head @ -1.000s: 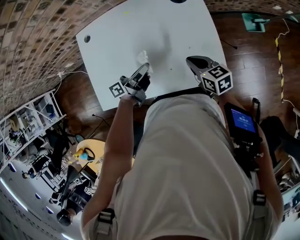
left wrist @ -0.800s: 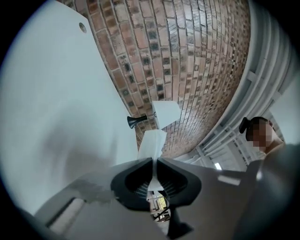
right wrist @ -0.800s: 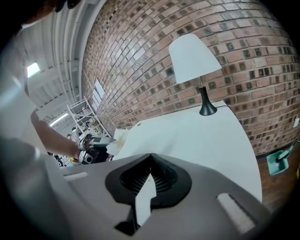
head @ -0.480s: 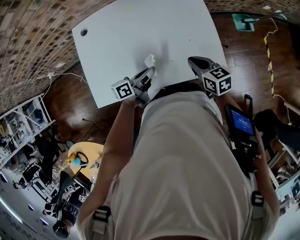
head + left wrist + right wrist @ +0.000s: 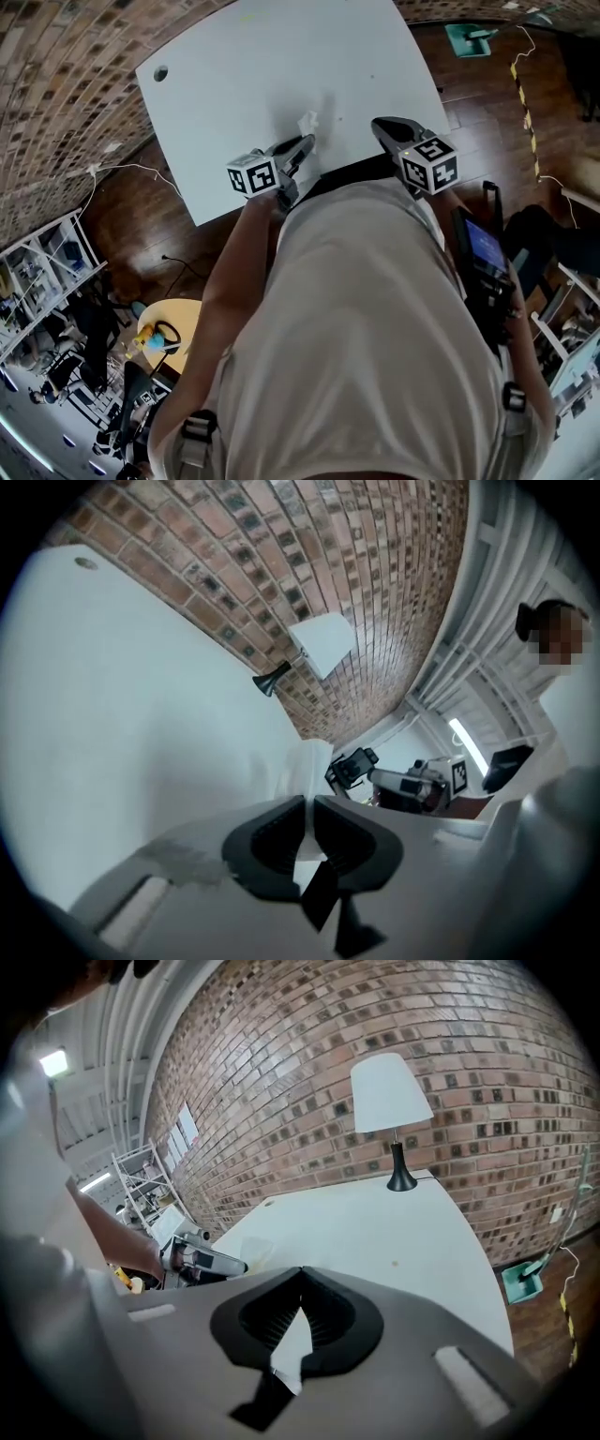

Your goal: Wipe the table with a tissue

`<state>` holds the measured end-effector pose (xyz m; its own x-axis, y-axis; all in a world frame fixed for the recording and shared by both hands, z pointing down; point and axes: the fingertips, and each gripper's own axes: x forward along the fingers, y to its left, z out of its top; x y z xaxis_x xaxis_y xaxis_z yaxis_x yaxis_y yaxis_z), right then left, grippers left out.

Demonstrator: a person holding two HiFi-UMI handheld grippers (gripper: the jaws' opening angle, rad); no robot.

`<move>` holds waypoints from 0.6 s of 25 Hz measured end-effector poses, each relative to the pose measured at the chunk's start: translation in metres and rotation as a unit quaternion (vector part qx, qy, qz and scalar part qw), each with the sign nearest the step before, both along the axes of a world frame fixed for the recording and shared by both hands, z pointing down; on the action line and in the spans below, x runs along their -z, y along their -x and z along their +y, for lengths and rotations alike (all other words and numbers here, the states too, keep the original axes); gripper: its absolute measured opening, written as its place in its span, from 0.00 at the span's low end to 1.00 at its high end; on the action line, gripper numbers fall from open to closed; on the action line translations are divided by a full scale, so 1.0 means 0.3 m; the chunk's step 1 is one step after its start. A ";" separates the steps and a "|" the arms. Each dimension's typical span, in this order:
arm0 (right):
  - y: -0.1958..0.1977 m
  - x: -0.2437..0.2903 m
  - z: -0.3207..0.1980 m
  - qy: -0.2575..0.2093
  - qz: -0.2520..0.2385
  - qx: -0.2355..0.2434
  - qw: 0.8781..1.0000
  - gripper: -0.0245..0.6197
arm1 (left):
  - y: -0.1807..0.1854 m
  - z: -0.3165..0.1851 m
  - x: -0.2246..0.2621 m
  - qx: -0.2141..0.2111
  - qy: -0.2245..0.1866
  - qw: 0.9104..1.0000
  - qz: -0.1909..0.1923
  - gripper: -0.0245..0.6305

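Tissue (image 5: 307, 123) now nearer edge of table (image 5: 234, 84)

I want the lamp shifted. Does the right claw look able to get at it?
Probably, with a lean: nothing stands on the table between the right claw and the lamp at its far edge; the claw is shut.

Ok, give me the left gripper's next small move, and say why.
Probably lower the tissue flat onto the table and sweep it away from the near edge. The left gripper has its jaws closed on the tissue, which sticks up at their tips, and most of the table lies beyond it.
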<state>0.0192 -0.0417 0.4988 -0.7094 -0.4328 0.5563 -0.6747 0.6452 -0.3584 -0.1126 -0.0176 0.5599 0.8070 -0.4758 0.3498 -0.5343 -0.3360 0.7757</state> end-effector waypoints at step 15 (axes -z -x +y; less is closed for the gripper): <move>-0.128 -0.050 -0.089 0.018 0.005 0.023 1.000 0.05 | -0.167 -0.042 -0.134 -0.075 0.028 0.955 -0.286 0.09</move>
